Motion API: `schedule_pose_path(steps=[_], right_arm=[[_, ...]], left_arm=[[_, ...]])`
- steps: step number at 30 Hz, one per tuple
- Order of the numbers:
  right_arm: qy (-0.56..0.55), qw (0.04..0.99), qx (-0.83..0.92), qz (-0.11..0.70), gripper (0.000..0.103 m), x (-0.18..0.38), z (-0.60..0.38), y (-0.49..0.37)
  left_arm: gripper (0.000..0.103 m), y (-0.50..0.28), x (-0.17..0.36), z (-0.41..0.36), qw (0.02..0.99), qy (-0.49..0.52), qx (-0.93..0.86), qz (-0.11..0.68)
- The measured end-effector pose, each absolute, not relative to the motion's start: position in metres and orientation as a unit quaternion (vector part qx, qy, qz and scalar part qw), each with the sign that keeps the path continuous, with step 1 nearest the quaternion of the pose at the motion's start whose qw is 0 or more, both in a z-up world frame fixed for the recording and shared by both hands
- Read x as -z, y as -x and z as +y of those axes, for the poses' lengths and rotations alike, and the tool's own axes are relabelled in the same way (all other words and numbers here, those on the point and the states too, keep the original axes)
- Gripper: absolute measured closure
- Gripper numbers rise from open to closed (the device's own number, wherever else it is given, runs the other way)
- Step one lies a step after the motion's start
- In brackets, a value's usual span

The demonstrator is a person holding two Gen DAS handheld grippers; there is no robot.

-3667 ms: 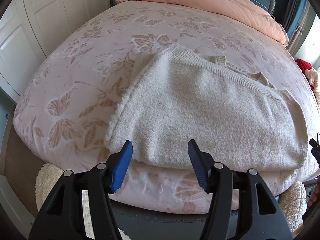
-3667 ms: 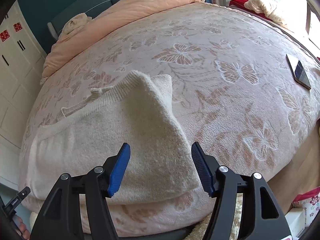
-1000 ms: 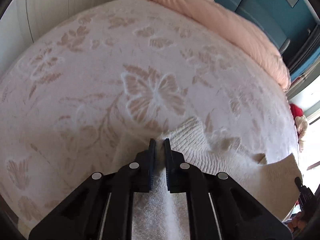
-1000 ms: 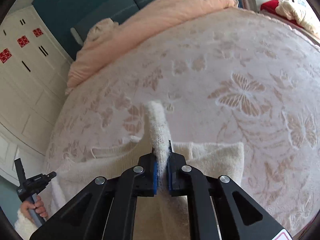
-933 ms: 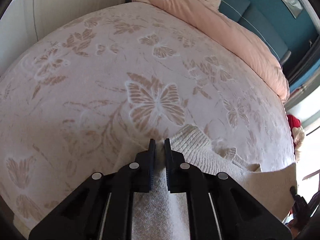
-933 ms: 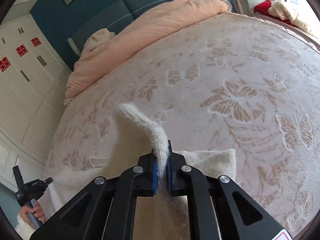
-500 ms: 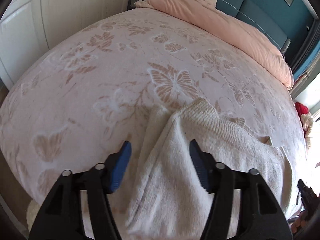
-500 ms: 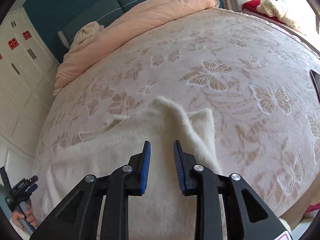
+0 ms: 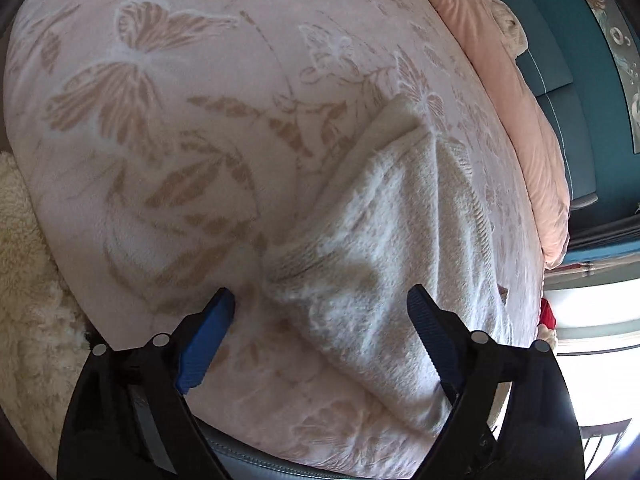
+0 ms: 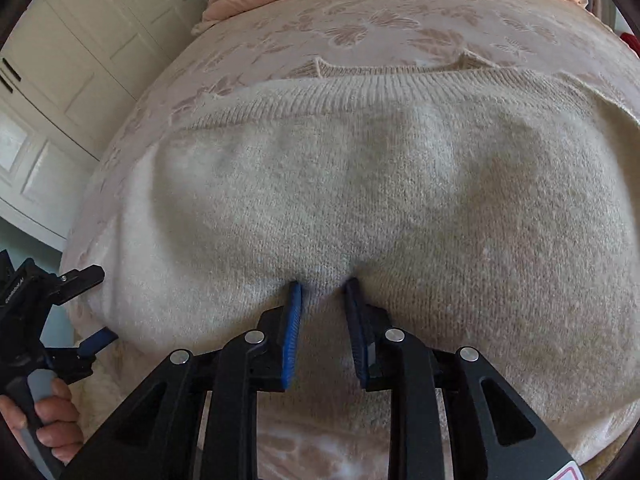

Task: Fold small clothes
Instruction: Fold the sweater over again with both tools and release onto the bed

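Both claws have let go; sweater (image 10: 380,200) now lies folded on bed (image 9: 160,120).

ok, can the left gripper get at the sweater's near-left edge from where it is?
Probably yes. The left gripper has just been opening and stands wide, with the sweater edge lying between its fingers but not pinched. Nothing on the bedspread blocks it; the right gripper is mid-sweater, apart.

Fuzzy knit sweater (image 10: 400,200), plush printed bedspread (image 9: 180,140)
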State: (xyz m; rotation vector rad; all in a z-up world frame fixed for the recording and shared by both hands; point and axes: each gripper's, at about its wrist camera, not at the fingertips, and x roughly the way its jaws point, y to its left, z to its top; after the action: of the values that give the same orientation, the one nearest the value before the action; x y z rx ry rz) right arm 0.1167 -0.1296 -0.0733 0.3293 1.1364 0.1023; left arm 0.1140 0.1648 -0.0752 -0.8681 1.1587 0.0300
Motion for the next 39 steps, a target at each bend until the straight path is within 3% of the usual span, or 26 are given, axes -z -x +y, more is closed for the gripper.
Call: schedule_pose_path(steps=[4, 6, 8, 10, 13, 16, 24, 28, 30, 32, 34, 35, 37, 39], right_arm=[[-0.197, 0.836, -0.046, 0.510, 0.080, 0.045, -0.138, -0.110], [-0.178, 0.826, -0.040, 0.534, 0.081, 0.057, -0.133, -0.117], [-0.155, 0.820, -0.032, 0.550, 0.084, 0.068, -0.127, -0.120], [-0.169, 0.832, -0.033, 0.528, 0.083, 0.050, -0.127, -0.116], [-0.150, 0.850, -0.035, 0.504, 0.083, 0.039, -0.120, -0.117], [-0.130, 0.835, -0.030, 0.534, 0.088, 0.076, -0.124, -0.127], [-0.283, 0.835, -0.038, 0.470, 0.085, 0.032, -0.204, -0.072], [-0.326, 0.836, 0.029, 0.440, 0.078, 0.027, -0.275, -0.010], [-0.343, 0.830, 0.065, 0.436, 0.077, 0.031, -0.305, 0.017], [-0.364, 0.821, 0.087, 0.431, 0.075, 0.033, -0.327, 0.040], [-0.378, 0.819, 0.097, 0.421, 0.060, 0.031, -0.340, 0.056], [-0.382, 0.820, 0.097, 0.414, 0.046, 0.028, -0.343, 0.061], [-0.391, 0.824, 0.091, 0.400, 0.037, 0.024, -0.342, 0.064], [-0.407, 0.820, 0.066, 0.397, 0.032, 0.023, -0.337, 0.052]], left_arm=[[0.021, -0.129, 0.078, 0.159, 0.747, 0.407, 0.006, 0.526], [0.044, -0.133, 0.082, 0.158, 0.749, 0.398, -0.004, 0.530], [0.077, -0.132, 0.084, 0.163, 0.744, 0.406, -0.002, 0.531], [0.085, -0.129, 0.073, 0.169, 0.745, 0.420, 0.016, 0.518], [0.089, -0.121, 0.041, 0.163, 0.780, 0.379, 0.049, 0.496], [0.090, -0.119, 0.002, 0.139, 0.806, 0.345, 0.092, 0.471], [0.091, -0.108, -0.110, -0.026, 0.867, 0.145, 0.274, 0.391], [0.087, -0.091, -0.090, -0.122, 0.835, 0.076, 0.341, 0.426], [0.077, -0.076, -0.061, -0.154, 0.833, 0.026, 0.332, 0.442], [0.056, -0.055, -0.042, -0.163, 0.842, -0.014, 0.308, 0.443], [0.033, -0.030, -0.032, -0.145, 0.849, -0.029, 0.303, 0.432], [0.026, -0.023, -0.028, -0.134, 0.854, -0.038, 0.296, 0.426], [0.018, -0.017, -0.019, -0.110, 0.861, -0.052, 0.273, 0.426], [0.017, -0.018, -0.005, -0.088, 0.863, -0.074, 0.247, 0.434]])
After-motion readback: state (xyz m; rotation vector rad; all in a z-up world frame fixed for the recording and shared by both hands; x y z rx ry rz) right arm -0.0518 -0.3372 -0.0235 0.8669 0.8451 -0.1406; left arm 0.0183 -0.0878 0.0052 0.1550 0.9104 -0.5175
